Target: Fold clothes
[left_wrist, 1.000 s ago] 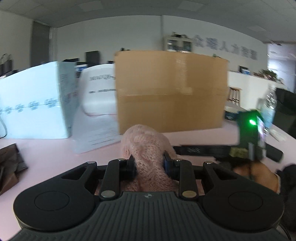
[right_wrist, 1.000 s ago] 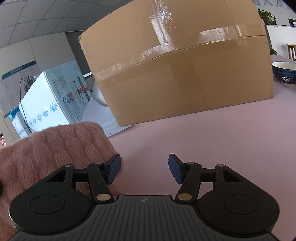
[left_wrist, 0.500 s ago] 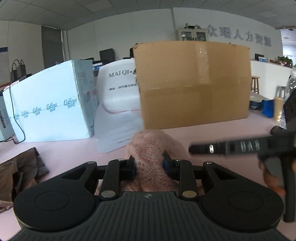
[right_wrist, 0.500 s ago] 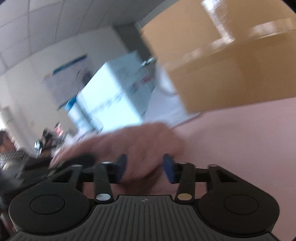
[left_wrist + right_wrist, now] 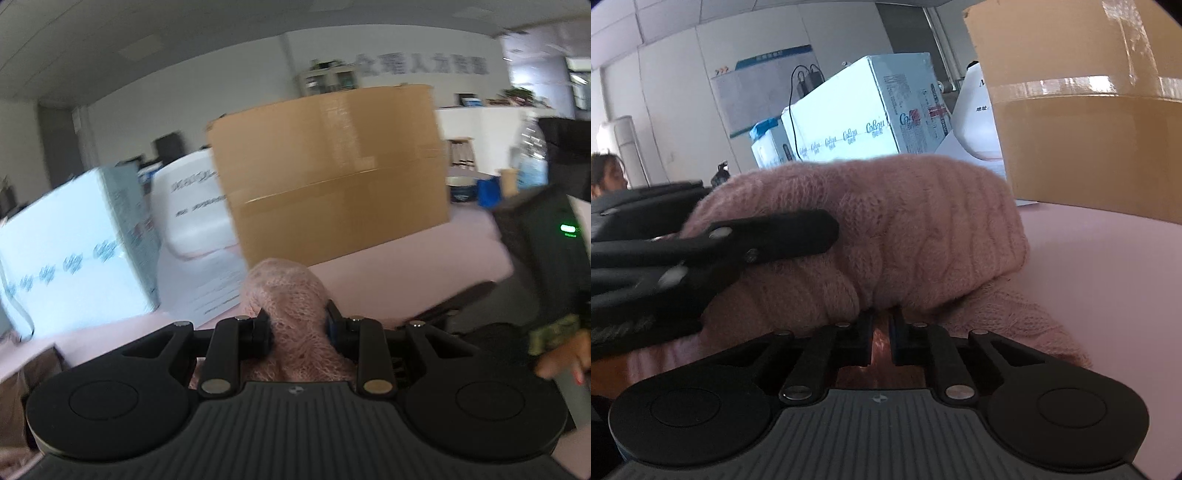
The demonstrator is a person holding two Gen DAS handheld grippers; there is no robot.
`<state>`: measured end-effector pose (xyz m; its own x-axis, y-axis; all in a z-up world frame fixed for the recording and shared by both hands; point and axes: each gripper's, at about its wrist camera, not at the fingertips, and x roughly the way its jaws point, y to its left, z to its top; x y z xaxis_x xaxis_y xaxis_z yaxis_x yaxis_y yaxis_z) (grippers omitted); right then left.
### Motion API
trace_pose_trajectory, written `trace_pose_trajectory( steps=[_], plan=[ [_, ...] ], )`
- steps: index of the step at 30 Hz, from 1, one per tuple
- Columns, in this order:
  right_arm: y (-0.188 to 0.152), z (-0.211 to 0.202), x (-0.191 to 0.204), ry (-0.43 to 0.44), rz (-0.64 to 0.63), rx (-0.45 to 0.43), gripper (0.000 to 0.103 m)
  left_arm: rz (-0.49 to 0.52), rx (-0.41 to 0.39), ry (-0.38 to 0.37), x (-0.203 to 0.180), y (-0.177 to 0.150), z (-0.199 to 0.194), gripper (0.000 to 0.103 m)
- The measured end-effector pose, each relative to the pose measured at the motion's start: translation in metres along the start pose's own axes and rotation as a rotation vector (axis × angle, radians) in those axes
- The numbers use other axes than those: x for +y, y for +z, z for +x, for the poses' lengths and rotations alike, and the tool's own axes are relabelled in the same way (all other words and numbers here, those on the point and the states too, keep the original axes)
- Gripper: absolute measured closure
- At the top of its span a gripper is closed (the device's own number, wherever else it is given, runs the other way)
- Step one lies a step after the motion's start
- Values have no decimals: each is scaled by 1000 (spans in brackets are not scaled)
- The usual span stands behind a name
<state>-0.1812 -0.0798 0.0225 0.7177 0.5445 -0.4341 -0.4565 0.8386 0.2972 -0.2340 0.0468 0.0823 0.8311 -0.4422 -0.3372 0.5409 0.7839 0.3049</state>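
Evidently both grippers share the pink sweater (image 5: 905, 229), bunched on the pink table (image 5: 1108, 277): the left gripper (image 5: 297, 328) clamps a thick fold, the right gripper (image 5: 881, 328) is closing on its lower edge, probably to lift it.

Pink cable-knit sweater (image 5: 886, 221), brown box (image 5: 332, 173)

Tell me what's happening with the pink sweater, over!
Left gripper clamped on a bunch of the pink sweater. Right gripper closing on a thin edge of it. Cardboard box stands behind, apart. Nothing in the way.
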Motion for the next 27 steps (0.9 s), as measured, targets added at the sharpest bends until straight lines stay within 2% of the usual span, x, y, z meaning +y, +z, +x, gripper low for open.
trace_pose_trajectory(
  steps=[7,8,10,14,19,22,27],
  plan=[
    [-4,9,3,-9,-53,36,94,88,-8,-17,-5,-10,-8,79],
    [-4,10,0,-11,-37,42,94,103,-8,-26,-5,-12,-9,79],
    [1,13,-22,-5,97,78,94,155,-12,-49,-9,-17,-14,79],
    [7,11,-43,-16,176,105,94,293,-32,-67,-27,-28,-22,78],
    [19,10,-45,-91,114,171,94,425,-46,-89,-52,-35,-22,77],
    [29,8,-49,-136,96,206,94,449,-38,-100,-59,-35,-17,76],
    [51,-17,-73,-290,148,135,93,489,-7,-138,-71,-37,-11,75]
  ],
)
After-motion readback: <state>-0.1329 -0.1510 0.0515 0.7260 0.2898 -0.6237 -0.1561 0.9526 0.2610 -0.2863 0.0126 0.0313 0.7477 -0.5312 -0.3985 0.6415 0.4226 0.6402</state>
